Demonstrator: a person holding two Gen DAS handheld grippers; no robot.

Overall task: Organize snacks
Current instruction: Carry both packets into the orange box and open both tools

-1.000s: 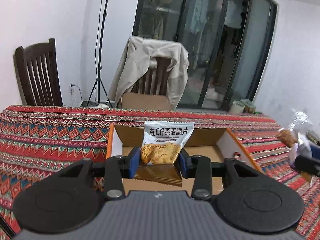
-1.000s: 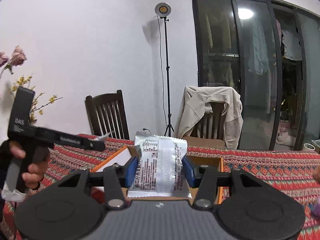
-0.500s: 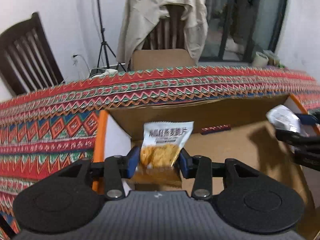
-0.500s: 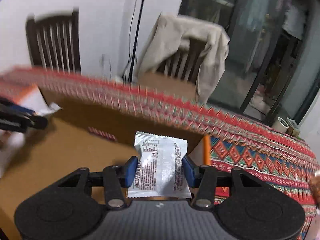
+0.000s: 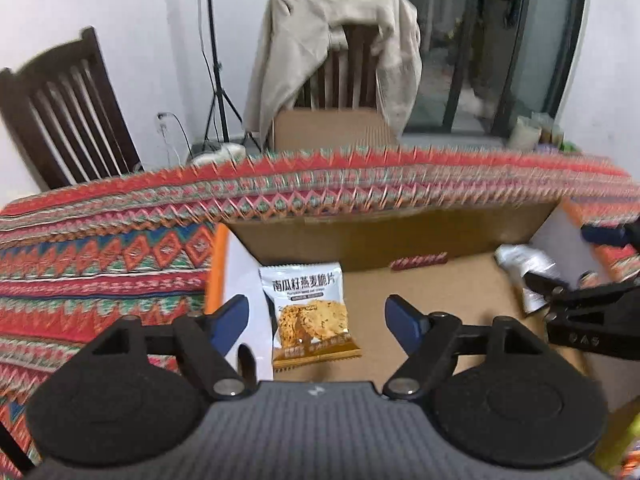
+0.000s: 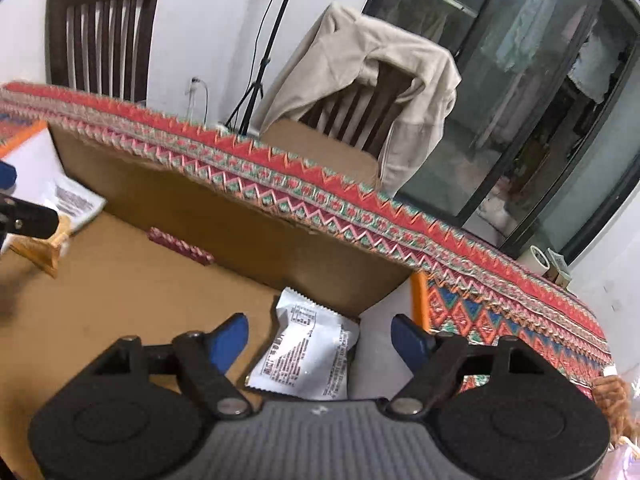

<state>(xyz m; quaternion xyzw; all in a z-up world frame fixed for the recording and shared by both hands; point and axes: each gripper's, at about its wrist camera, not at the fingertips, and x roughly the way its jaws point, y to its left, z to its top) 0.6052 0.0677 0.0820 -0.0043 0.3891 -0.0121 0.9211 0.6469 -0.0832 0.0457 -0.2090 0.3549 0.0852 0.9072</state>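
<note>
Left wrist view: a table under a red, blue and green zigzag-patterned woven cloth [image 5: 100,264] fills the width, and on it sits a shallow brown cardboard box with orange-edged white side flaps [image 5: 432,300]. Beyond the table stand a dark slatted wooden chair [image 5: 68,112] and a second chair draped with a beige jacket [image 5: 320,36].

Inside the box, near its left wall, lies a white and orange snack packet printed with a seeded cracker [image 5: 308,316]. It rests between the blue pads of the left gripper [image 5: 318,316], whose jaws are opening; both pads stand clear of the packet's edges, so nothing is pinched.

At the right end of the box a silver foil snack packet [image 5: 528,272] lies by the far corner, with the black frame of the right gripper [image 5: 568,288] over it.

Right wrist view: the silver foil snack packet [image 6: 308,356] lies printed side up in the box corner, leaning partly against the white side flap. The right gripper [image 6: 320,338] has its jaws opening, blue pads spread to either side of the packet without touching it. At the left edge of this view, the cracker packet [image 6: 60,208] shows beside the tip of the left gripper.
</note>
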